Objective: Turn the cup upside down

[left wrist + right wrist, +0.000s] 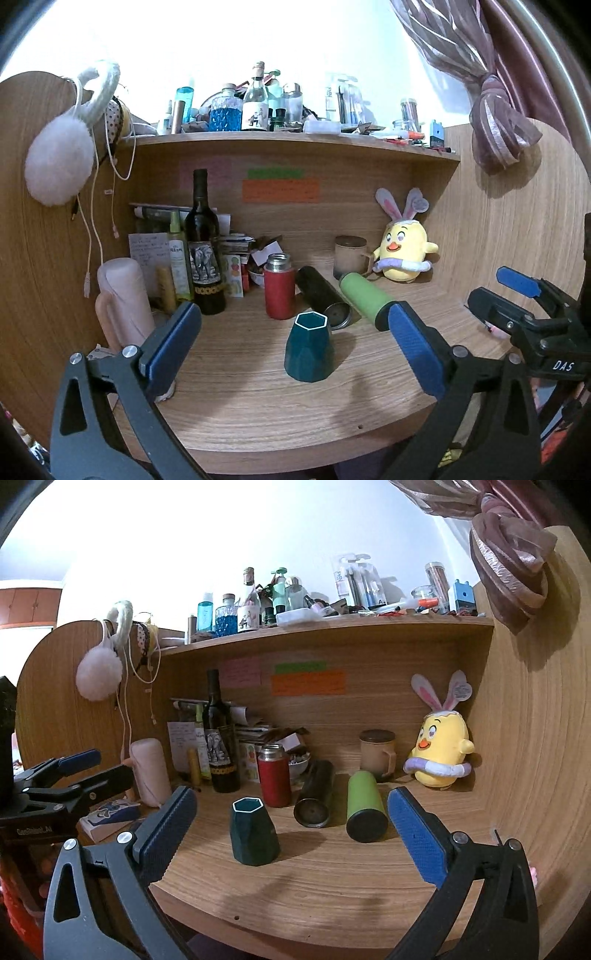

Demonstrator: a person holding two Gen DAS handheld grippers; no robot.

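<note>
A dark teal faceted cup (pixel 309 348) with a white hexagonal rim stands upright, mouth up, on the wooden desk (pixel 258 406). It also shows in the right wrist view (pixel 253 830). My left gripper (pixel 295 347) is open and empty, its blue pads wide apart on either side of the cup, a little short of it. My right gripper (pixel 291 830) is open and empty, with the cup nearer its left pad. The right gripper shows at the right edge of the left wrist view (pixel 502 295), and the left gripper at the left edge of the right wrist view (pixel 96 766).
Behind the cup stand a red flask (pixel 279 286), a black tumbler lying on its side (pixel 321 297) and a green tumbler lying down (pixel 367 297). A wine bottle (pixel 204 251), a pink bottle (pixel 123 299), a mug (pixel 350 256) and a yellow plush chick (pixel 402 254) line the back.
</note>
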